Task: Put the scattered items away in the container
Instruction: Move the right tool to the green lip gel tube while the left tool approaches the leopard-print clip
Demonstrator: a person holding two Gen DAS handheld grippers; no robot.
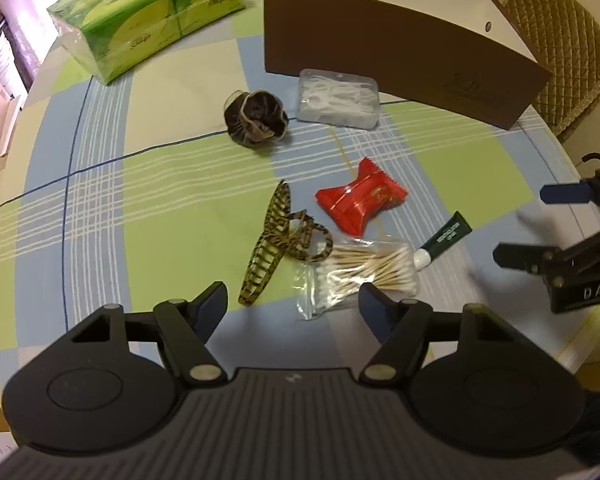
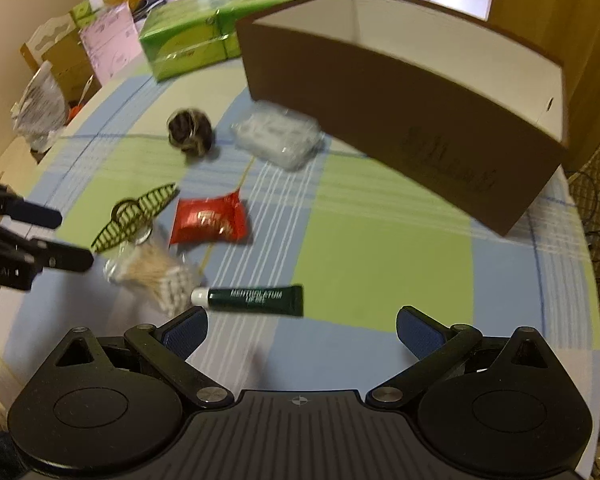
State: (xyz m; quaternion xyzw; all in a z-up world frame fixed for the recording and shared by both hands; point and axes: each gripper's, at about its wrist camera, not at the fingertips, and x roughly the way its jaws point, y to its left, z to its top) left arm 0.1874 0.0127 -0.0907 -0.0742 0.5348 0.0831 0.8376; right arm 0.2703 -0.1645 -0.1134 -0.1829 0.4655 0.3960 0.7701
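A brown open box [image 1: 400, 48] [image 2: 400, 92] stands at the far side of the table. Scattered before it lie a dark scrunchie [image 1: 256, 118] [image 2: 190, 130], a clear case of floss picks [image 1: 340, 98] [image 2: 278, 138], a red snack packet [image 1: 360, 198] [image 2: 208, 220], a striped hair claw [image 1: 272, 246] [image 2: 134, 216], a bag of cotton swabs [image 1: 360, 272] [image 2: 152, 270] and a green tube [image 1: 444, 240] [image 2: 252, 300]. My left gripper [image 1: 294, 306] is open and empty, just short of the hair claw and swabs. My right gripper [image 2: 302, 330] is open and empty, just short of the tube.
A green pack of tissue boxes [image 1: 148, 12] [image 2: 204, 32] sits at the far left of the checked tablecloth [image 1: 160, 200]. A quilted chair back [image 1: 560, 52] stands behind the box. Cardboard boxes and bags [image 2: 72, 60] stand off the table's left edge.
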